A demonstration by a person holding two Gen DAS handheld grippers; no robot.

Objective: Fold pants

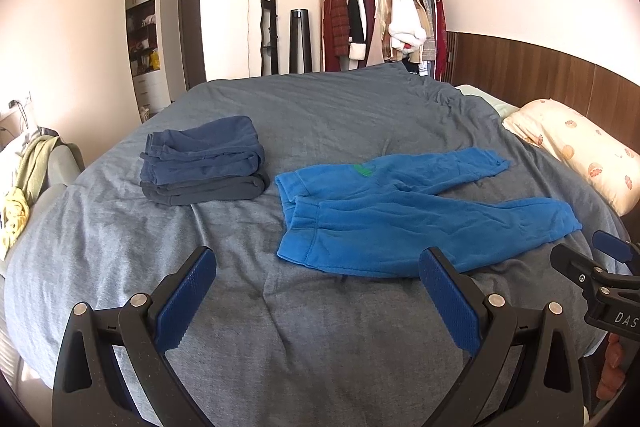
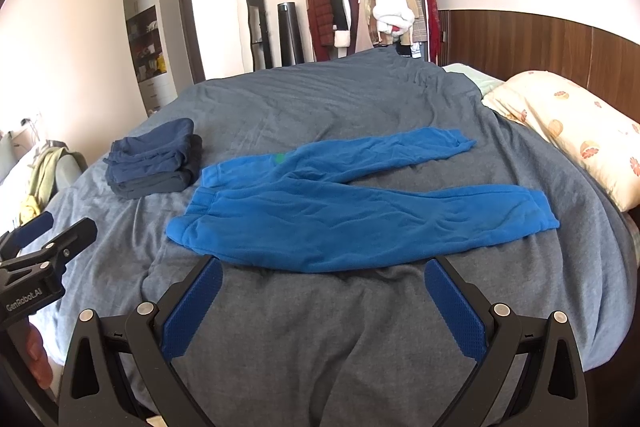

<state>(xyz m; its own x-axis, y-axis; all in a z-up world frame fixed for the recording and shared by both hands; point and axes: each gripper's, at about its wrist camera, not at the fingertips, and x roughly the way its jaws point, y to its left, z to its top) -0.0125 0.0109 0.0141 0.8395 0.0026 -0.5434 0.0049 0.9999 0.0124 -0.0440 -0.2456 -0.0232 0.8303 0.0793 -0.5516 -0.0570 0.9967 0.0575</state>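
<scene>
Bright blue pants (image 1: 404, 215) (image 2: 340, 211) lie spread flat on the grey bed cover (image 1: 320, 115) (image 2: 320, 99), waistband to the left, both legs running right and splayed apart. A small green tag (image 2: 280, 158) shows near the waist. My left gripper (image 1: 318, 263) hovers open above the cover, just short of the pants' near edge by the waistband. My right gripper (image 2: 324, 273) is open too, its fingertips level with the near leg's edge. Nothing is between either pair of blue pads.
A stack of folded dark blue garments (image 1: 204, 161) (image 2: 154, 161) sits left of the pants. A floral pillow (image 1: 580, 151) (image 2: 572, 135) lies at the right by the wooden headboard. A clothes rack (image 1: 380, 19) stands beyond the bed. A chair with clothes (image 1: 28, 179) is at the left.
</scene>
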